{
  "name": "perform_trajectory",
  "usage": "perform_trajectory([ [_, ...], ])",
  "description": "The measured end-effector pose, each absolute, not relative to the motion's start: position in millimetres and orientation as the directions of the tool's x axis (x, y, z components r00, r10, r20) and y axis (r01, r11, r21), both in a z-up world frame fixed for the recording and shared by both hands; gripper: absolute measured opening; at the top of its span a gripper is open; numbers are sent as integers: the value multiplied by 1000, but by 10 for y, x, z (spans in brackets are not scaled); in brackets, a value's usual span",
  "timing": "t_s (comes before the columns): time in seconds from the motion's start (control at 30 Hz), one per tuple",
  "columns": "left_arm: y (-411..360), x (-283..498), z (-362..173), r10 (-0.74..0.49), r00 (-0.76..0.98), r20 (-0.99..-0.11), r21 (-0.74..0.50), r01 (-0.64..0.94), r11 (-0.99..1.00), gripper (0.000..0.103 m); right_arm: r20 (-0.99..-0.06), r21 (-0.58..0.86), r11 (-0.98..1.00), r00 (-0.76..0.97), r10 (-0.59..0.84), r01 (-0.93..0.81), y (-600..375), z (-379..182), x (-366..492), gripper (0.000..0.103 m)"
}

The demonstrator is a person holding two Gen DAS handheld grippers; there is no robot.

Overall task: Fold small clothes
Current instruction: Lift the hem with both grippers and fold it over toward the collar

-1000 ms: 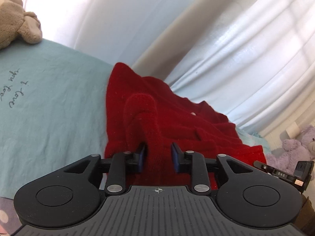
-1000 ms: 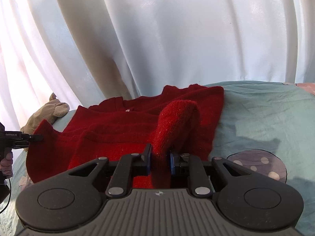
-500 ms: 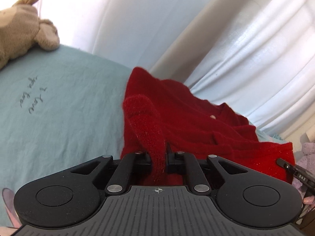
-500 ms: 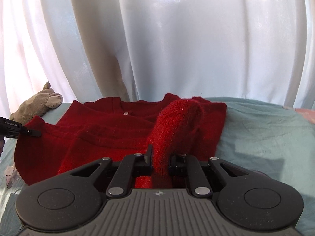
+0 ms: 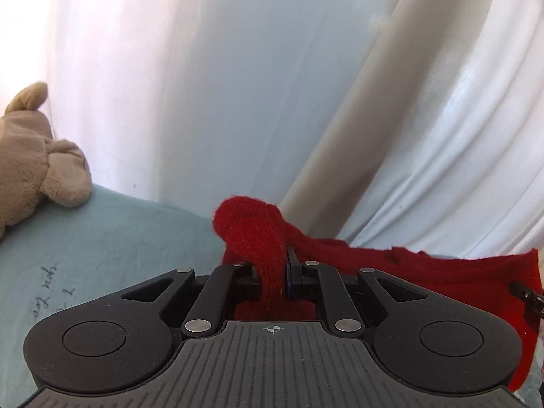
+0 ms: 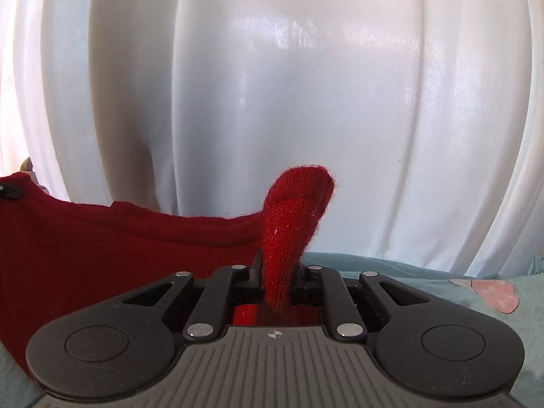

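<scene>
Dark handwriting (image 5: 46,290) runs sideways on the pale teal bedsheet (image 5: 129,238) at the left; only "you" reads with any certainty. A beige plush toy (image 5: 32,159) lies at the sheet's far left, white curtains (image 6: 306,85) hang behind, and a pink patch (image 6: 489,294) shows on the right. The left tool (image 5: 272,272) is clamped on one bunched corner of the red knitted sweater (image 6: 102,248), the right tool (image 6: 277,277) on the other, both angled downward, the garment stretched between them above the bed
</scene>
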State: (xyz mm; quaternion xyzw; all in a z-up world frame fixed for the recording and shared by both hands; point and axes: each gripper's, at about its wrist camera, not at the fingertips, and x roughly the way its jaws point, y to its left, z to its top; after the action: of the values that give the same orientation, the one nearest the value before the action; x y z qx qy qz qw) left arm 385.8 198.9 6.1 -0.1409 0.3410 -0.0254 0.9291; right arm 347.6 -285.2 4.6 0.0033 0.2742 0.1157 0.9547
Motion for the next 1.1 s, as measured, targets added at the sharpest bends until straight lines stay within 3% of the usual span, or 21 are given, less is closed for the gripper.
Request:
perform_trajectory([
  [0.1, 1973, 3993, -288, -154, 710, -687, -302, -86, 949, 14, -600, 120, 971, 764, 237, -207, -2842, -220, 3707, 13],
  [0.17, 1968, 3997, -378, -158, 712, -684, -301, -78, 950, 28, -636, 142, 968, 730, 251, -209, -2838, -338, 3759, 16],
  [0.23, 1998, 4028, -418, -188, 705, -684, -332, -72, 940, 54, -641, 174, 962, 718, 273, -211, -2863, -370, 3763, 22],
  [0.3, 2010, 4051, -427, -215, 700, -681, -368, -73, 927, 48, -644, 201, 955, 706, 295, -216, -2888, -391, 3771, 24],
  [0.33, 2022, 4075, -431, -208, 696, -688, -363, -81, 928, 19, -646, 199, 955, 704, 295, -218, -2883, -400, 3785, 24],
  [0.37, 2017, 4084, -420, -190, 693, -695, -344, -88, 935, 12, -652, 189, 956, 699, 294, -225, -2856, -412, 3794, 21],
  [0.43, 1970, 4049, -324, -150, 702, -696, -290, -84, 953, 11, -652, 143, 962, 709, 268, -232, -2777, -407, 3791, 8],
  [0.7, 1729, 4181, 181, -25, 813, -581, -136, -67, 988, 11, -531, -54, 985, 840, 109, -162, -2662, -82, 3854, 7],
  [0.9, 1526, 4501, -150, 125, 803, -582, 6, -149, 989, 12, -453, -257, 961, 891, -30, -98, -2406, -225, 4072, 7],
  [1.07, 1518, 4580, -553, 195, 730, -655, 82, -189, 979, 14, -504, -329, 938, 860, -80, -105, -2297, -565, 4238, 8],
  [1.1, 1516, 4575, -593, 207, 724, -659, 94, -193, 977, 21, -517, -334, 937, 851, -90, -103, -2294, -622, 4258, 8],
])
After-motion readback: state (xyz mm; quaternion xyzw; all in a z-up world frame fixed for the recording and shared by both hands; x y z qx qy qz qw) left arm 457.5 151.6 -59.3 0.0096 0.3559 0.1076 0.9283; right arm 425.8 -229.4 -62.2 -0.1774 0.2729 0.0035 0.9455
